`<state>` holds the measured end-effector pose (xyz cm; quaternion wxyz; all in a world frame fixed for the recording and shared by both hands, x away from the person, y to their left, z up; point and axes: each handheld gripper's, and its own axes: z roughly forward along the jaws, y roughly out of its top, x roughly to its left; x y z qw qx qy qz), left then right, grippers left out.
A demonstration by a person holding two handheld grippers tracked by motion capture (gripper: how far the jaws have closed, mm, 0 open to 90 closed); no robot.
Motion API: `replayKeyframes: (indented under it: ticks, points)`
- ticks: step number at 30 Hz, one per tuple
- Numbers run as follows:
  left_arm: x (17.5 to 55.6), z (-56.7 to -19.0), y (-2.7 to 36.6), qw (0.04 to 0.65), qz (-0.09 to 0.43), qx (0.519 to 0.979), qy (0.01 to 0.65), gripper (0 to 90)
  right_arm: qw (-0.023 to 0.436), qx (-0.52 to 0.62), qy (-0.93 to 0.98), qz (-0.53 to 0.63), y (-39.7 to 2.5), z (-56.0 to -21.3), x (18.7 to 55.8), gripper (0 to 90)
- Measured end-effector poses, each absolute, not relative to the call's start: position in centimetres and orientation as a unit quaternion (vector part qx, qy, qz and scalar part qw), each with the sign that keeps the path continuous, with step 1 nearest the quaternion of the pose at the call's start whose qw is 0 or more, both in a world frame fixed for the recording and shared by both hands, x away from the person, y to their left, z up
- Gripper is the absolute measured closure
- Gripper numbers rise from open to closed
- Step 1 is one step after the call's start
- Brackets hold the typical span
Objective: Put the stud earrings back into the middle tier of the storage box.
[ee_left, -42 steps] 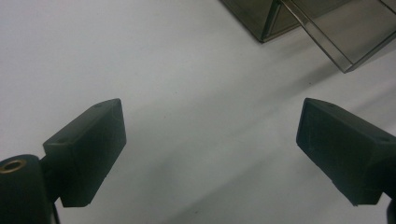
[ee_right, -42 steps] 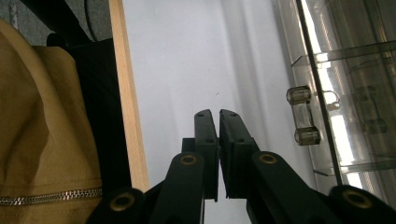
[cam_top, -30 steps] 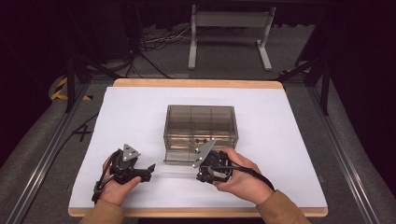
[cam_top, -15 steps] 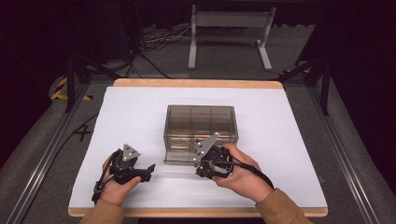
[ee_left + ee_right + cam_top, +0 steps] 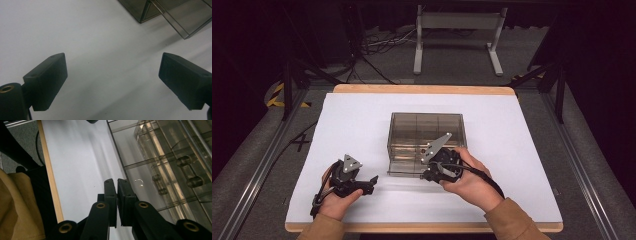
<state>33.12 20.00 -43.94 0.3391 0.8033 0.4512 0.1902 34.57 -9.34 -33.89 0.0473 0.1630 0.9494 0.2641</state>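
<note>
One smoky clear organiser box (image 5: 426, 142) sits mid-table on the white sheet (image 5: 347, 125); the right gripper (image 5: 433, 172), jaws pressed together on nothing, rests at its near front edge, seemingly about to work the drawer. Next it needs parting. Left gripper (image 5: 371, 182) waits wide apart nearby

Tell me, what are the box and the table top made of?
The box looks like clear smoky plastic, glossy: you can see its dividers through the walls. The table top has a matte white surface, maybe a sheet, with a pale wood edge.
</note>
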Motion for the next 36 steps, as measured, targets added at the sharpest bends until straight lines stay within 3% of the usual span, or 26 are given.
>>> replayKeyframes:
  ticks: [36]
  points:
    - [33.1,-43.9,20.0,0.34,0.189,0.804,0.45,9.1,0.063,0.225,0.937,0.258,-9.6,-34.3,37.7,86.7]
